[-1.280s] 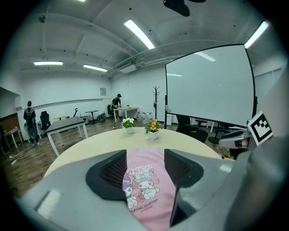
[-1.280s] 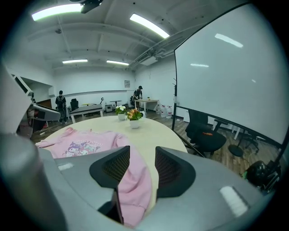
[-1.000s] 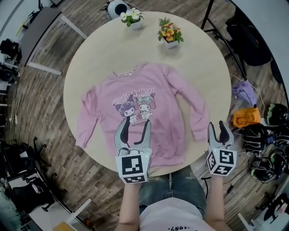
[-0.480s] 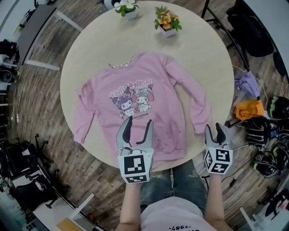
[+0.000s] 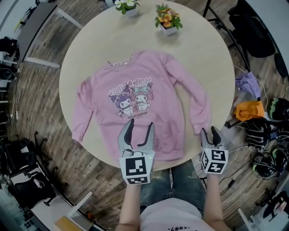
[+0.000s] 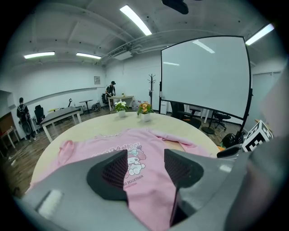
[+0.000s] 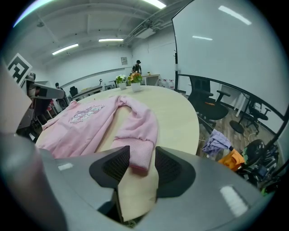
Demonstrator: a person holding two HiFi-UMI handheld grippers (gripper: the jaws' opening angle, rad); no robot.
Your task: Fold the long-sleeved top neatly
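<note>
Here, a pink top (image 5: 149,113) lies spread flat, print side up, on a round table (image 5: 90,49). Its neck points to the far edge and its hem runs along the near edge. A cartoon print (image 5: 131,99) covers the chest; the small words under it cannot be read.

The left gripper (image 5: 140,122) hovers over the hem at the near edge. Its jaws stand wide apart with nothing between them, only the pink cloth showing below. Its body and marker cube (image 5: 135,167) hide the middle of the hem from the head view.

The right gripper (image 5: 210,131) is at the near-right edge, at the end of the right sleeve (image 5: 192,94). Its jaws are a little apart, and the ribbed cuff (image 7: 137,155) sits in the gap. One jaw covers part of the cuff, and it is unclear whether the pads touch it.

The left sleeve (image 5: 86,113) bends down toward the near-left edge, where its end reaches the table's rim.

Two flower pots stand well apart from the top at the far edge: a white-flowered one (image 5: 126,6), cut off by the top of the head view, and an orange-flowered one (image 5: 168,20) beside it.

The person's forearms and jeans (image 5: 180,185) show below the near edge. Things on the floor to the right, among them orange cloth (image 5: 248,110), are hard to make out.
</note>
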